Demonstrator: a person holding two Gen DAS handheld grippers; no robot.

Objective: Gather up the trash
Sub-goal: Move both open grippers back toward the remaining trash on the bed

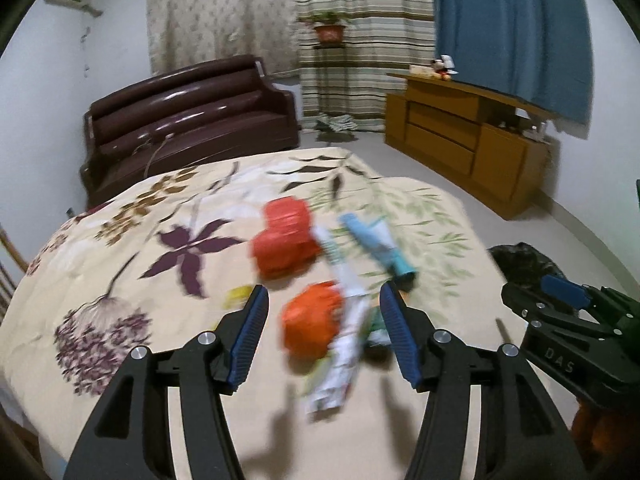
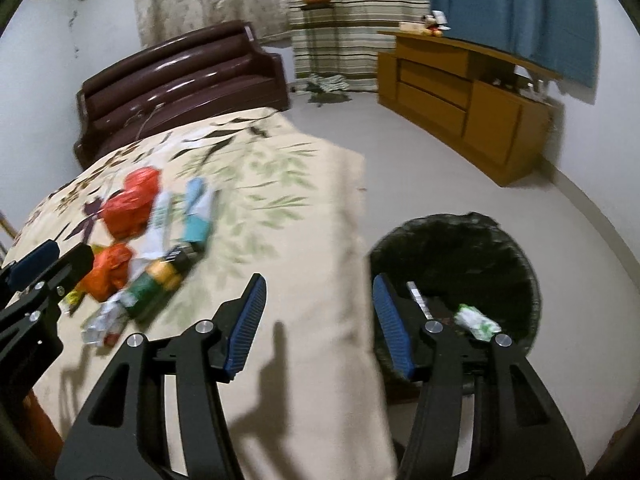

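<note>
A bed (image 1: 120,240) covered in a cream floral quilt fills the near part of the room. A loose pile of trash lies on it, blurred in both views.

The left gripper (image 1: 324,300) hovers over the near end of the pile with its blue-padded jaws spread wide, holding nothing. Between the jaws lies a crumpled orange bag (image 1: 310,320) and, just to its right, a white printed wrapper (image 1: 344,360). Farther away sit a larger red-orange packet (image 1: 284,240) and a light blue tube-shaped wrapper (image 1: 376,244). A small yellow scrap (image 1: 238,296) lies at the left of the pile. The right wrist view also shows a green and yellow packet (image 2: 158,280) among the pile.

The right gripper (image 2: 318,294) is also spread and empty. It hangs over the right edge of the bed, next to a round bin with a black liner (image 2: 516,256) that stands on the floor just beside the bed. Inside the bin lie a green and white wrapper (image 2: 478,320) and a pale strip (image 2: 418,298).

Judging from this, the task is at an early stage: a couple of pieces are in the bin, while most of the trash is on the bed, not yet picked up.

Far off stand a dark brown sofa (image 1: 188,120) on the left and a wooden cabinet (image 1: 460,136) on the right.
</note>
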